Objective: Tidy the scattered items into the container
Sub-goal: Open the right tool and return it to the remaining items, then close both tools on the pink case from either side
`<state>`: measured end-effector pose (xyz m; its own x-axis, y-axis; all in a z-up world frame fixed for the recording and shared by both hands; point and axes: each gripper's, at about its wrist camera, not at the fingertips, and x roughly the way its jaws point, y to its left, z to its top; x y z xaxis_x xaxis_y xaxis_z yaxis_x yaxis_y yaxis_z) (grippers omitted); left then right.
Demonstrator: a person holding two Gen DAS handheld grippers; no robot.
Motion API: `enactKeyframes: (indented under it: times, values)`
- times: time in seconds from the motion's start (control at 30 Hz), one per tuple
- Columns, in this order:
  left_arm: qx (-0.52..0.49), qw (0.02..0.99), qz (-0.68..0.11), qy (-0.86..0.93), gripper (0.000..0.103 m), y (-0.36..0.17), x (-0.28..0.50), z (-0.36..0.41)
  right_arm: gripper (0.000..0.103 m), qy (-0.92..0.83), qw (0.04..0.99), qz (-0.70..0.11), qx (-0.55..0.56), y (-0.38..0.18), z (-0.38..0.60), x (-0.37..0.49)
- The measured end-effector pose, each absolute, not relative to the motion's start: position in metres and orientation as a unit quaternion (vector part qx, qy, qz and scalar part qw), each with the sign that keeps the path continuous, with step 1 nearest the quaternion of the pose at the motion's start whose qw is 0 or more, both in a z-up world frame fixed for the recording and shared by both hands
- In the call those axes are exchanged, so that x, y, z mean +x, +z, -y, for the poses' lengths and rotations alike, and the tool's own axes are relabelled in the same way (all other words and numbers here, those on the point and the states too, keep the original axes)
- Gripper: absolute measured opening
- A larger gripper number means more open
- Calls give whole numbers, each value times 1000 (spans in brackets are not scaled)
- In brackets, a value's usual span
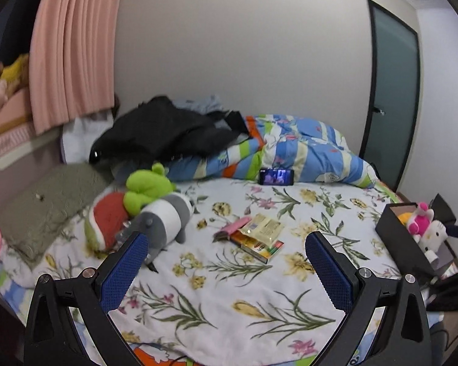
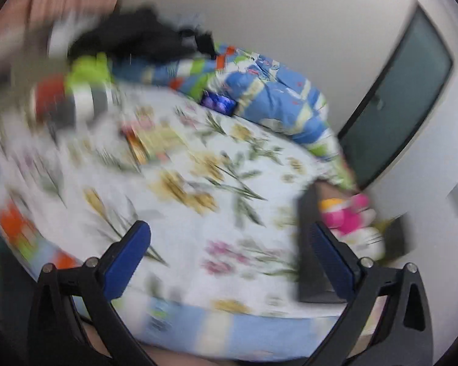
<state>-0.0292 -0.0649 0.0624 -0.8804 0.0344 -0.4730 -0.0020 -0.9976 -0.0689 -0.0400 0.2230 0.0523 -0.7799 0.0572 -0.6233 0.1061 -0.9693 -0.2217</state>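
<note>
Box (image 1: 395,228): black, sitting at the bed's right edge, white-and-pink plush cat (image 1: 424,228) already inside
Snack packets (image 1: 253,238): mid-bed on the floral sheet (image 1: 229,299)
Left gripper (image 1: 226,262): jaws wide apart, holding nothing
Right gripper (image 2: 229,259): blurry, jaws spread too, holding nothing

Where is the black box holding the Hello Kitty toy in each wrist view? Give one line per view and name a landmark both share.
Left wrist: black box at the far right edge, on the bed's right side.
Right wrist: black box, blurred, lower right, behind the right finger.
Shared landmark: the phone propped against the striped quilt.
</note>
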Motion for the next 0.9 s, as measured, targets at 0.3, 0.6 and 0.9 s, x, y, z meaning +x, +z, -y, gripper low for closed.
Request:
enactKeyframes:
  times: [0.3,0.6,0.9]
  values:
    - [-293,14,96,951,103,19,-103,98,103,-900,126,15,416,8,-244,-116]
    - [-369,87,159,911,102,-47,-183,112,103,-862,257,141,413,-18,-217,-198]
    - [-404,129,251,870,102,-101,-247,129,103,-820,321,189,435,-52,-178,-281]
